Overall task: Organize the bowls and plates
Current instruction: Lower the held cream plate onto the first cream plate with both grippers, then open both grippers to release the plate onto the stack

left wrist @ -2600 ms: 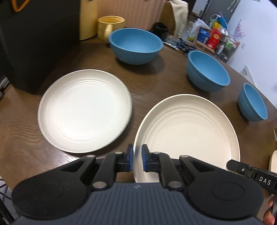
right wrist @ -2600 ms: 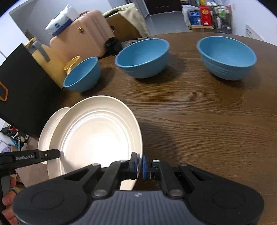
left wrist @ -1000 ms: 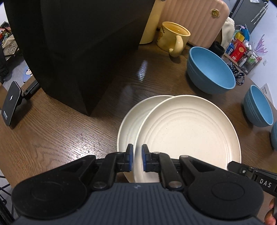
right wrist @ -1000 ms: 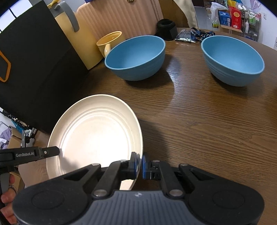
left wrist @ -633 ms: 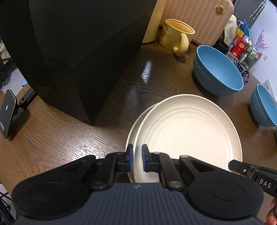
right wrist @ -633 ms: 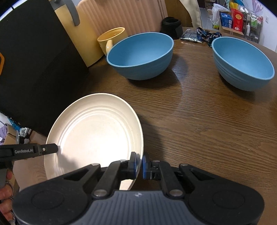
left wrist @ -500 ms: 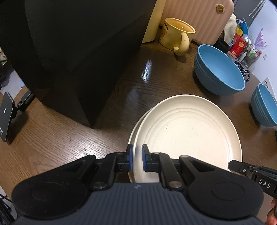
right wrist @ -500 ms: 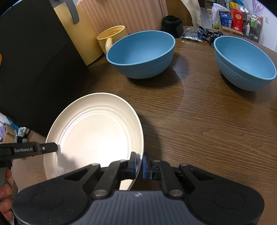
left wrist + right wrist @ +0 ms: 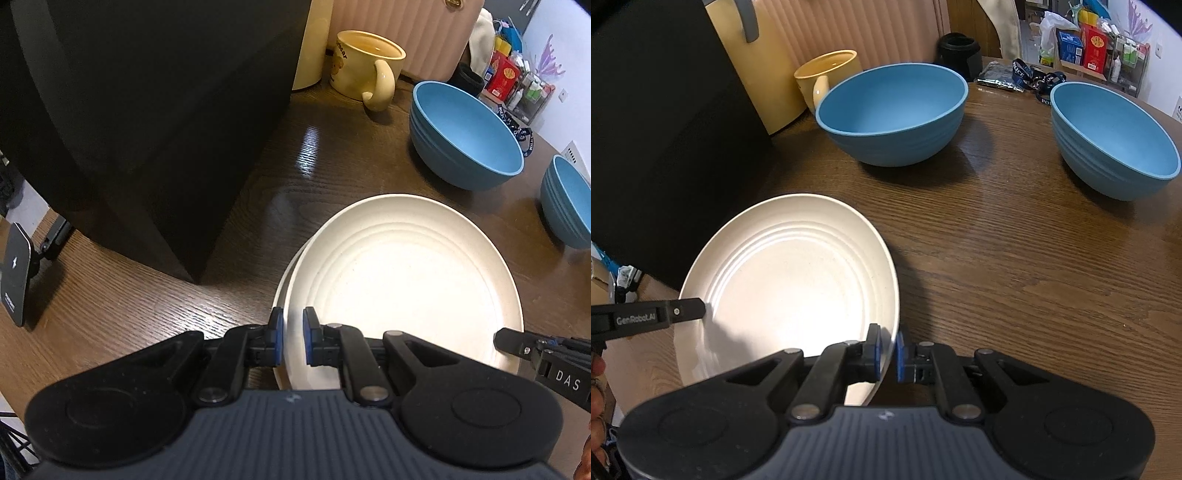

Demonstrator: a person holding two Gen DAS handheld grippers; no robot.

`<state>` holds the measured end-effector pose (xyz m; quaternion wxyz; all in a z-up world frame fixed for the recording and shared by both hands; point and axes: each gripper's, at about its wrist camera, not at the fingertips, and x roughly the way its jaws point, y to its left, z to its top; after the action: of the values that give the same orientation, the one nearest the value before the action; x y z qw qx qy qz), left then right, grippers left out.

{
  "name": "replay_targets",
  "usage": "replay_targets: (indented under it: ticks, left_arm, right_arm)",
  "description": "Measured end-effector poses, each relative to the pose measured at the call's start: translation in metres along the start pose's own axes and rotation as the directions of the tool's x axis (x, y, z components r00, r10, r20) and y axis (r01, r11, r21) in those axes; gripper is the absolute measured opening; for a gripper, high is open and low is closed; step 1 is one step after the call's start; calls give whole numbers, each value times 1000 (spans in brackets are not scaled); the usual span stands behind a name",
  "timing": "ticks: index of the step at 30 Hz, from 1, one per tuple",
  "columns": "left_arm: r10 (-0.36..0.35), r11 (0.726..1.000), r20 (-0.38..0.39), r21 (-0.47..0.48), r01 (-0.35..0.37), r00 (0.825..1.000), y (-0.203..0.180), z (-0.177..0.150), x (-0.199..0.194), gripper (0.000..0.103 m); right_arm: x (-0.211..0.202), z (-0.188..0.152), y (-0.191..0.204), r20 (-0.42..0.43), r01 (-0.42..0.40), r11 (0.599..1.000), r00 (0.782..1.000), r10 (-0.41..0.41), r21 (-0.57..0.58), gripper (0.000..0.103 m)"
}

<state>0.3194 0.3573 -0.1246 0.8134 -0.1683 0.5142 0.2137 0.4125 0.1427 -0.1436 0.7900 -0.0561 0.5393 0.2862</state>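
On the dark wooden tabletop (image 9: 110, 317), the left gripper (image 9: 292, 341) and right gripper (image 9: 888, 350) each pinch the cream plate (image 9: 399, 273) by opposite rims, keeping it level over the lower plate (image 9: 286, 280) for stacking.

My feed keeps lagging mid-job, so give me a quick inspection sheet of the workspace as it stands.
Surface: dark wood table, grain visible.
Job's things: top plate over a lower plate, only its left rim showing; two blue bowls standing apart.
Clutter: yellow mug, black box, black holder, lanyard.
Tongs: left tongs shut on the top plate's near rim; right tongs shut on its opposite rim.
Cables: nothing seen.
Surroundings: pink ribbed suitcase, shelf of packaged goods.
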Motion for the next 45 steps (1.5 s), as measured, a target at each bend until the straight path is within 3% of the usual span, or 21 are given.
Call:
replay_targets:
  ticks: [19,23,25,26,27,29,31,33,36,38,45]
  left_arm:
    - [30,999,3,29,-30,1000,-2,-2,-1,13]
    - [34,999,6,25,-34,999,-2,-3,-2,14]
    - [39,999,11,21,-39,999,-1,-3,-3,21]
    - [45,999,17,18,-45,999,0,-4,-5,32]
    - [51,999,26,15,-51,998,1,-4,-6,40]
    - [58,998,40,12,-59,997,3,-5,-10,43]
    - [63,998,50,6,-63,997,4,-5,-13,55]
    - [78,997,67,1,-78,995,5,-6,-18,77]
    - [76,997,91,-4,-76,993,6,-7,-25,98]
    - [76,997,103,-5,-76,992,5,-7,-29,103]
    - [71,997,112,-1,-72,991,2,-9,-35,103]
  right_arm:
    - [5,1,5,-11,16,1000,1000,-17,-17,9]
    - [5,0,6,-10,11,1000,1000,-11,-16,14]
    - [4,0,6,-6,16,1000,1000,-16,-13,16]
    - [4,0,5,-6,17,1000,1000,-17,-10,20]
    - [3,0,5,-4,20,1000,1000,-20,-8,27]
    - [2,-1,4,2,25,1000,1000,-25,-1,41]
    - [-1,-1,3,10,22,1000,1000,-22,3,53]
    - [-3,-1,2,18,20,1000,1000,-21,9,66]
    - [-7,-3,0,27,16,1000,1000,-16,12,83]
    - [-8,-4,-1,27,17,1000,999,-18,17,85]
    - [-15,-7,-5,32,15,999,999,-16,34,88]
